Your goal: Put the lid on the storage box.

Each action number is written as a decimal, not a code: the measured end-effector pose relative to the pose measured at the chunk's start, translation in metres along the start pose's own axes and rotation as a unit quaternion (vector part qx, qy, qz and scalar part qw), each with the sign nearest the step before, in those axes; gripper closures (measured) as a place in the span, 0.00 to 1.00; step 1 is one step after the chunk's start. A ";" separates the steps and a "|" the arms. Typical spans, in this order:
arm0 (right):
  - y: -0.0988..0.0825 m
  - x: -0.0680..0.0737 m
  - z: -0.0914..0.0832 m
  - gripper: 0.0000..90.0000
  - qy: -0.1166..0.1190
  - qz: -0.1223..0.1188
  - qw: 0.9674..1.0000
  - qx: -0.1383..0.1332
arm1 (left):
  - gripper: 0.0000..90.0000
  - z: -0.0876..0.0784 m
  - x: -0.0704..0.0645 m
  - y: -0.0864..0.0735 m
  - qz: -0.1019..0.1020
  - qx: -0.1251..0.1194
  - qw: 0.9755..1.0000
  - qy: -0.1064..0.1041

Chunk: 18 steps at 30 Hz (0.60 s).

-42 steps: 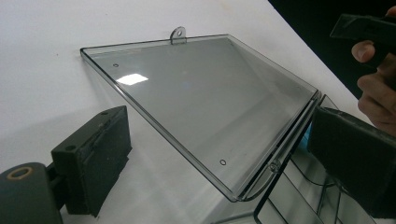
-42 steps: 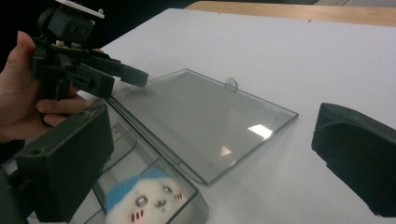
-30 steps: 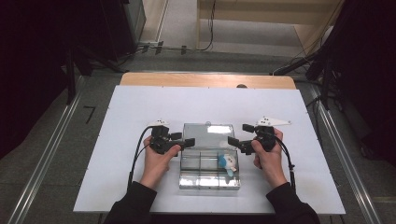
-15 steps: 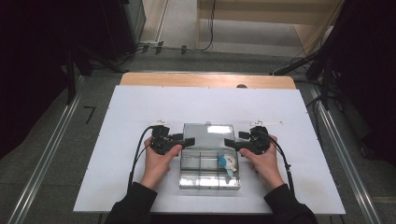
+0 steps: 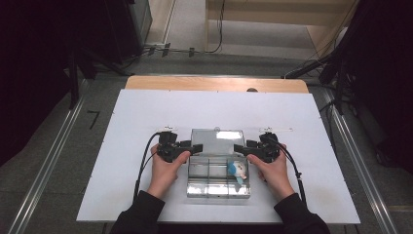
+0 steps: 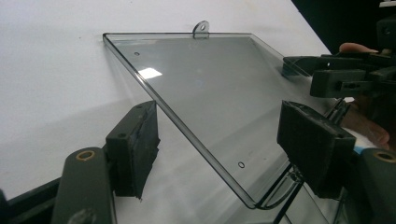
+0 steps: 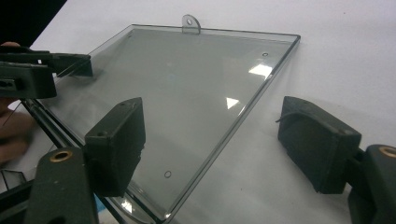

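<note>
A clear compartment box (image 5: pixel 218 187) lies near the table's front edge, its hinged lid (image 5: pixel 216 141) swung open and lying flat behind it. A small blue and white toy (image 5: pixel 237 169) sits in a right compartment. My left gripper (image 5: pixel 195 147) straddles the lid's left edge and my right gripper (image 5: pixel 239 148) its right edge. In the left gripper view the lid (image 6: pixel 210 84) runs between the jaws of the left gripper (image 6: pixel 223 140) with gaps at both pads. The right gripper (image 7: pixel 217 140) stands the same way around the lid (image 7: pixel 187 79). Both pairs of jaws have just been closing; both are open.
The white table top (image 5: pixel 146 117) spreads wide around the box, with a wooden strip (image 5: pixel 214 84) along its far edge. Cables trail from both grippers down past the person's hands. Dark equipment and floor rails flank the table.
The right hand has come down and in toward the lid's right edge, and its jaws look narrower. The left hand has stayed where it was.
</note>
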State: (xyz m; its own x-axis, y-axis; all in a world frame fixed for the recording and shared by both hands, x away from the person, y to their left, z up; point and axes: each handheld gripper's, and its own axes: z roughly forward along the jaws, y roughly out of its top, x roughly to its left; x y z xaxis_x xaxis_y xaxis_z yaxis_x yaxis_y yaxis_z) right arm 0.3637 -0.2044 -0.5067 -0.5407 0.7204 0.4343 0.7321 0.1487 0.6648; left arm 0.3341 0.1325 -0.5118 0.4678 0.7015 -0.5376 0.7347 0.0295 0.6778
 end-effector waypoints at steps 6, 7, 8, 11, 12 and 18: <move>-0.001 0.001 0.000 0.29 0.010 0.004 1.000 0.004 | 0.37 0.001 0.001 0.000 -0.003 0.005 1.000 0.000; -0.001 0.001 0.000 0.30 0.015 0.005 1.000 0.005 | 0.37 0.001 0.000 0.000 -0.002 0.007 1.000 0.001; -0.001 0.001 0.001 0.32 0.019 0.005 1.000 0.006 | 0.38 0.001 0.000 0.000 -0.002 0.008 1.000 0.001; -0.001 0.002 0.000 0.32 0.021 0.003 1.000 0.007 | 0.39 0.001 0.001 -0.001 -0.004 0.009 1.000 -0.002; -0.001 0.002 0.000 0.32 0.021 0.004 1.000 0.007 | 0.40 0.001 0.001 -0.001 -0.005 0.009 1.000 -0.003; -0.001 0.002 -0.001 0.38 0.033 0.009 0.999 0.008 | 0.44 0.001 0.001 -0.001 -0.002 0.004 1.000 -0.010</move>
State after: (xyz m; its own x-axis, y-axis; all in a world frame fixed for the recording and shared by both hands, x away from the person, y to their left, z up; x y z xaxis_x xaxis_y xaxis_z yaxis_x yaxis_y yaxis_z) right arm 0.3616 -0.2043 -0.5055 -0.5534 0.6769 0.4853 0.7478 0.1471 0.6474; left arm 0.3342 0.1324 -0.5127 0.4747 0.6868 -0.5504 0.7401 0.0269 0.6719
